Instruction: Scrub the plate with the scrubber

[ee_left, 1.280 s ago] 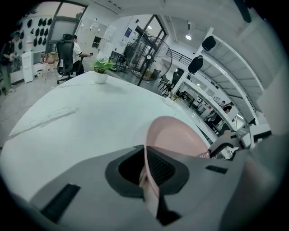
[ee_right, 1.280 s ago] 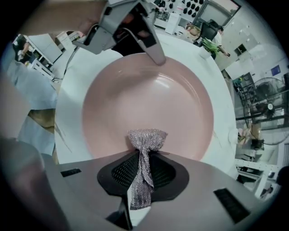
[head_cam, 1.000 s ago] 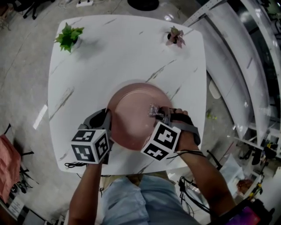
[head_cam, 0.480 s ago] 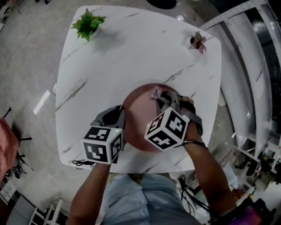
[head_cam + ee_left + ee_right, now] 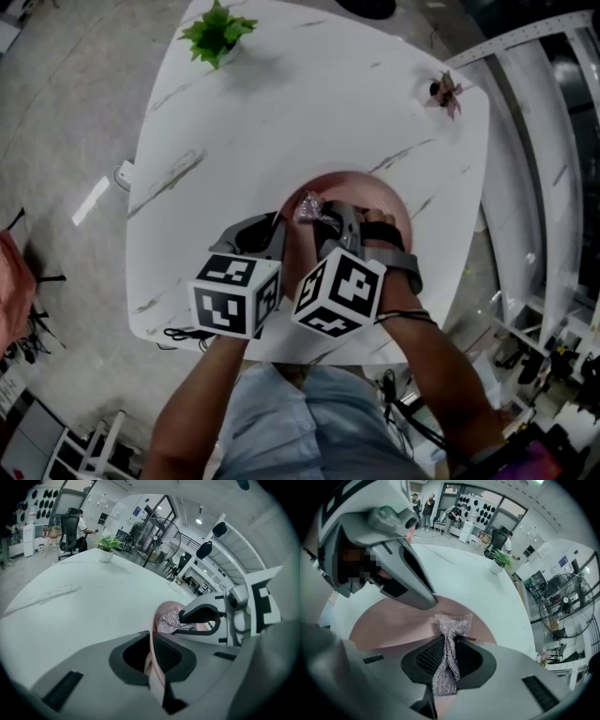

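A pink plate lies on the white marble table, near its front edge. My left gripper is shut on the plate's left rim, which runs between its jaws in the left gripper view. My right gripper is shut on a silvery mesh scrubber. The scrubber presses on the plate at its left side, close to the left gripper. The left gripper view shows the scrubber just beyond its jaws, held by the right gripper. Both marker cubes hide much of the plate in the head view.
A green potted plant stands at the table's far left corner and a small pink plant at the far right. White metal framing runs along the right of the table. People and chairs are far behind.
The right gripper has swept the scrubber from the plate's middle to its far edge, then leftward toward the left gripper. The left gripper still holds the rim. The head camera has shifted.
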The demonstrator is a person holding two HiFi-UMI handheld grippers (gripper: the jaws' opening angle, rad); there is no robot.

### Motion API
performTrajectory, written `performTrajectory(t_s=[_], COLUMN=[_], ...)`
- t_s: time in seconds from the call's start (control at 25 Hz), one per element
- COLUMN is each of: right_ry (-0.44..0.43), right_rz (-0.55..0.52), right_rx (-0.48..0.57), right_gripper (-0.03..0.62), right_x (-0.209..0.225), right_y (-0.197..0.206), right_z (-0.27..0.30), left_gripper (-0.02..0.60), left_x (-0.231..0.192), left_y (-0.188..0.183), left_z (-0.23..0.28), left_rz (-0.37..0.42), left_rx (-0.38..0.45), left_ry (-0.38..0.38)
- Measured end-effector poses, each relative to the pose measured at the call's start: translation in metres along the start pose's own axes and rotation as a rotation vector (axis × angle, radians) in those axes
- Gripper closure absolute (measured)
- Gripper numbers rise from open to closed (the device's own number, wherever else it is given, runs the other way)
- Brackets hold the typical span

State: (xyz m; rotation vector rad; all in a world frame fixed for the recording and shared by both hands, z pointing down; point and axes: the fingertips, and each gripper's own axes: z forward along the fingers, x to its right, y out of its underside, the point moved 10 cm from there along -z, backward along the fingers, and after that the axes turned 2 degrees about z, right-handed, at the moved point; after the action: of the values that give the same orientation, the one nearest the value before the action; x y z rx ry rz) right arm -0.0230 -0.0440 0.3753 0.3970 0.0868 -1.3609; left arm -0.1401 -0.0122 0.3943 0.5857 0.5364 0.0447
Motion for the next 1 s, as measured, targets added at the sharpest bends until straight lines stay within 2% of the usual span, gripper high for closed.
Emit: performTrajectory(t_s=[0.24,0.52,0.8,1.0], right_ry=[-0.034,-0.123,-0.194,-0.204], right_rz=[-0.057,-0.084,-0.024,0.042], right_rx=[0.056,0.064,0.031,-0.023], right_gripper=[0.511,0.512,0.512,0.511], right_x=[-0.035,-0.074,-0.091,-0.087], right_y=[-0.003,0.011,0.032,0.057], right_z=[-0.009,-0.025,-0.038,-0.043], left_gripper=[0.565,0.565,0.565,0.565], left_x=[-0.002,-0.003,-0.003,-0.002], left_y=[0.000,0.001,0.000,-0.001], left_z=[0.001,0.001,0.000,0.000], left_rz=[-0.015,-0.006,0.007,0.019], left_rx=[0.011,0.013,0.002,0.001], left_ry=[0.007,-0.003,-0.006,-0.009])
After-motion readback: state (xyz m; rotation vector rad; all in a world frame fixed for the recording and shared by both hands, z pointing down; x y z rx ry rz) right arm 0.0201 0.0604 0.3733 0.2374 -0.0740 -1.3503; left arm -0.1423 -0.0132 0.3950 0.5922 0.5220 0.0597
